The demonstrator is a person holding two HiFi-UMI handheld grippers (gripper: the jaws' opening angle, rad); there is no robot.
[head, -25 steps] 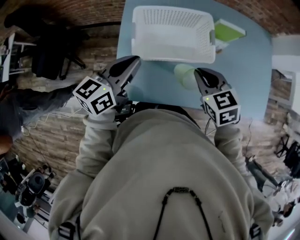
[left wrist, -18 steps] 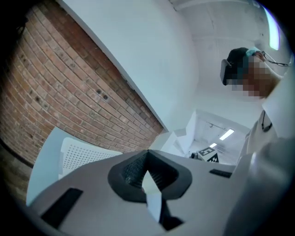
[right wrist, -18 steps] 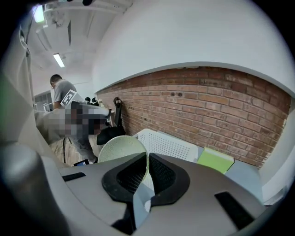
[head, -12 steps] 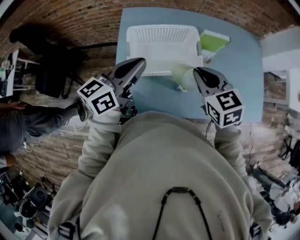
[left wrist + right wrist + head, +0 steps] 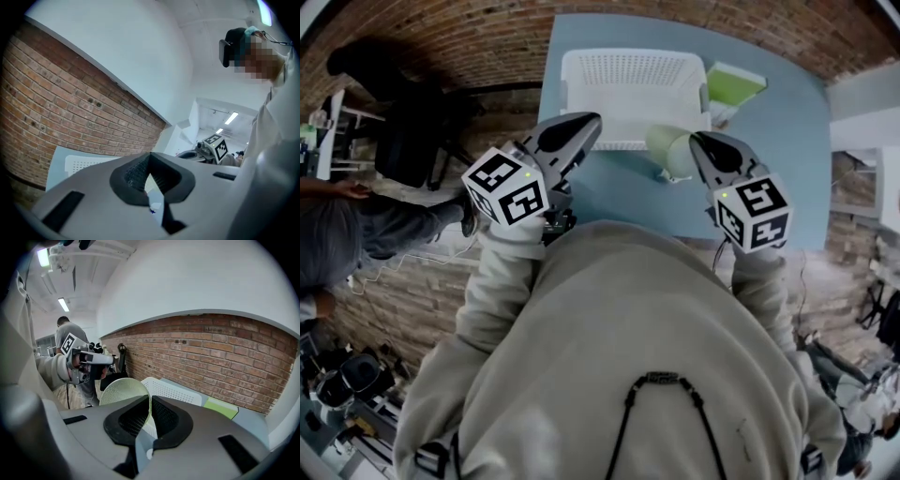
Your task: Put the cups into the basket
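Note:
A pale green cup (image 5: 668,150) hangs tilted above the blue table (image 5: 778,169), just off the front right corner of the white perforated basket (image 5: 633,89). My right gripper (image 5: 700,142) is shut on its rim. In the right gripper view the thin cup wall (image 5: 123,389) runs between the pads of the right gripper (image 5: 150,398), with the basket (image 5: 174,391) beyond. My left gripper (image 5: 589,122) hovers by the basket's front left corner. Its jaws in the left gripper view (image 5: 150,155) meet at the tips with nothing held. The basket looks empty.
A green flat pad (image 5: 738,82) lies on the table right of the basket. A black chair (image 5: 412,127) and a person's arm (image 5: 356,192) are on the left, off the table. The floor is brick-patterned.
My right gripper has carried the cup up and closer to the basket's front right corner. The left gripper has drifted slightly right, toward the basket's front edge.

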